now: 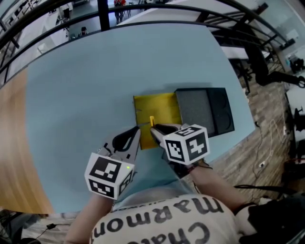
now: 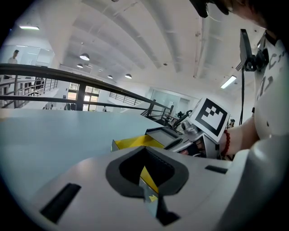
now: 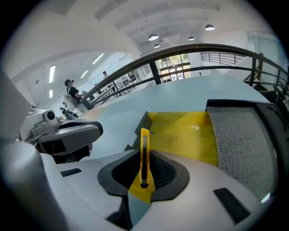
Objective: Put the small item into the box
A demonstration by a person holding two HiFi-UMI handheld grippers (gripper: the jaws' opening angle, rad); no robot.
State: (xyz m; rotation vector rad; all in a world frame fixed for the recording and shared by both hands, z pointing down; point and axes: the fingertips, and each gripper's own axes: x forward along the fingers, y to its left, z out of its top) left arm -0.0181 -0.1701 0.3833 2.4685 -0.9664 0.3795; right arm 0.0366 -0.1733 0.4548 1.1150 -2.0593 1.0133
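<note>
A small flat yellow item (image 1: 152, 121) stands upright between the jaws of my right gripper (image 1: 155, 128), which is shut on it. The right gripper view shows that item (image 3: 144, 153) on edge between the dark pads, just short of the near rim of the open yellow box (image 3: 185, 135). The box (image 1: 157, 107) lies on the table with its black foam-lined lid (image 1: 205, 109) folded open to the right. My left gripper (image 1: 137, 134) is at the box's near left corner, its jaws together and holding nothing. In the left gripper view the box (image 2: 131, 143) sits just beyond the jaws.
The box rests on a light blue table (image 1: 90, 90). The table's right edge (image 1: 240, 90) lies just past the lid, above a wooden floor. A dark railing (image 1: 143, 9) runs behind the table's far side, and a wooden strip (image 1: 14, 143) borders the left.
</note>
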